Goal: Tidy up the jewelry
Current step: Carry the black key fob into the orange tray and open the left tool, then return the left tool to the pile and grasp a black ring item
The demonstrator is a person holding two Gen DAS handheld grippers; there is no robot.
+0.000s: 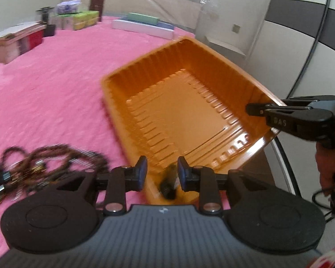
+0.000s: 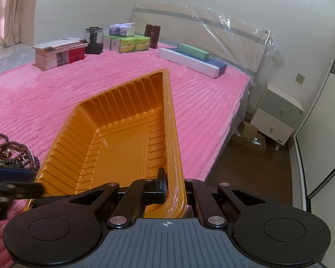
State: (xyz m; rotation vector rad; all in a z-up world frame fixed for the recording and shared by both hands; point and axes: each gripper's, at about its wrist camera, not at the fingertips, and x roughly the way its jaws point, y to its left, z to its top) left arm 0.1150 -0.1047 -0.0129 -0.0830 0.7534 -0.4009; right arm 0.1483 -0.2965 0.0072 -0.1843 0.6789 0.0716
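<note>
Between right tool (image 2: pixel 167 189) jaws: tray rim (image 2: pixel 174 147)

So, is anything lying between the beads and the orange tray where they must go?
Nothing visible lies between. The beads sit on the pink blanket just left of the tray; only bare blanket separates them. The right tongs grip the tray's rim, and the tray is empty.
</note>
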